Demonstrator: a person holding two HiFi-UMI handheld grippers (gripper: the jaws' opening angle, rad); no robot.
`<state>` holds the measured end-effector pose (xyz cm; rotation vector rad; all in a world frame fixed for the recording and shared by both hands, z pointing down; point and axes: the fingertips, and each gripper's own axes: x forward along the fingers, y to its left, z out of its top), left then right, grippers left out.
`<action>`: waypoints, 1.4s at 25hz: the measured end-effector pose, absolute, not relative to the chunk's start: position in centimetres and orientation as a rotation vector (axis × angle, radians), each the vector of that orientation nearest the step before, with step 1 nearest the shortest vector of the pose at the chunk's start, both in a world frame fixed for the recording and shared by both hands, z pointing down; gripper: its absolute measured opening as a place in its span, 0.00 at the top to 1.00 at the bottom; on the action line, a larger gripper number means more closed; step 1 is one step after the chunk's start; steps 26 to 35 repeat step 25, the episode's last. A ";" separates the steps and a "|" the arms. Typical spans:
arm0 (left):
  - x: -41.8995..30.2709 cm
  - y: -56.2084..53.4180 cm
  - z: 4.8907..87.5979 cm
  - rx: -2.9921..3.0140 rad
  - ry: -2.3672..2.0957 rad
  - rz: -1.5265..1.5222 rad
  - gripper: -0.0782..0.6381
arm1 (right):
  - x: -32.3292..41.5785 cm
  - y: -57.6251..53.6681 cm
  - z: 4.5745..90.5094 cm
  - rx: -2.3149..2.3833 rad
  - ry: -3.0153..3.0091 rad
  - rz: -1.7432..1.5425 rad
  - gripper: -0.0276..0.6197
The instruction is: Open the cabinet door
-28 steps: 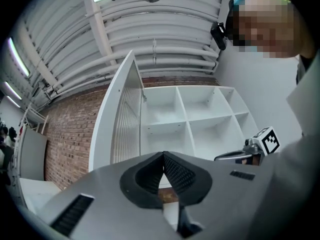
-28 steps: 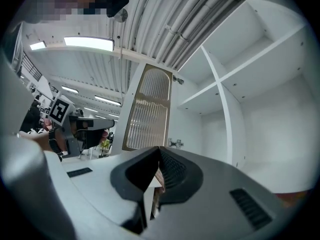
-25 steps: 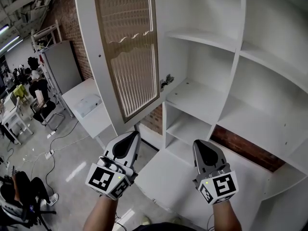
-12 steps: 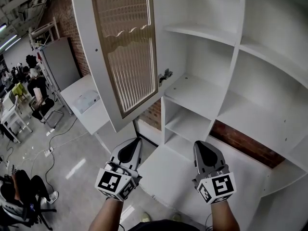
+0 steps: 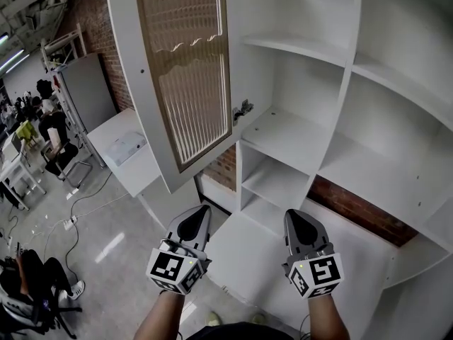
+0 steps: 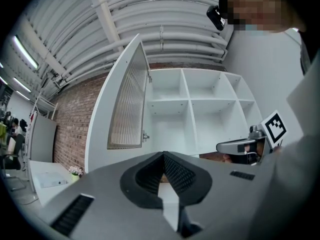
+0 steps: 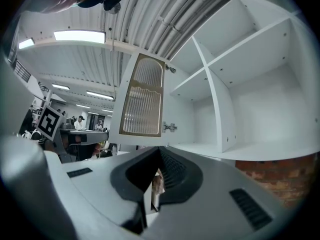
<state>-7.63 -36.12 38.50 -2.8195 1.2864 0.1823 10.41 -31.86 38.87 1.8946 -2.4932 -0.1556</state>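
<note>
In the head view the cabinet door (image 5: 185, 76) fills the 11 to 12 o'clock part of the frame. It is a tall, flat rectangle with a smooth white frame around a long panel of fine upright ribbing, pale and translucent, edged in a tan strip, with a wavy line across its upper part. Its long axis stands upright, running from 12 towards 6 o'clock. It hangs swung open on its right edge, where a small metal hinge (image 5: 243, 110) sits at its 4 o'clock corner against the cabinet (image 5: 347, 105); its free edge points out into the room, away from the shelves.

The cabinet is smooth matt white board cut into square open compartments, spreading from 12 round to 4 o'clock. Rough red brick wall (image 5: 357, 211) shows through a gap at 4 o'clock. The floor (image 5: 106, 239) at 8 o'clock is glossy grey.

The left gripper (image 5: 202, 211) is at 6 to 7 o'clock, well below the door and apart from it. Its grey moulded jaws with ribbed black pads are clenched tip to tip on nothing. The right gripper (image 5: 291, 215) at 5 o'clock is likewise pressed shut and empty, its pointed nose aimed at the lower shelves. Each carries a cube of black-and-white square markers
</note>
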 end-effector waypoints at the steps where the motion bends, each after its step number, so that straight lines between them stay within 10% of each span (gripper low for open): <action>1: -7.6 -36.1 38.6 -2.823 1.284 0.178 0.88 | 10.4 -31.9 38.9 1.894 -2.490 -0.160 0.95; 35: -7.9 -36.7 38.6 -2.812 1.293 0.157 0.88 | 10.5 -32.1 38.3 1.917 -2.481 -0.168 0.95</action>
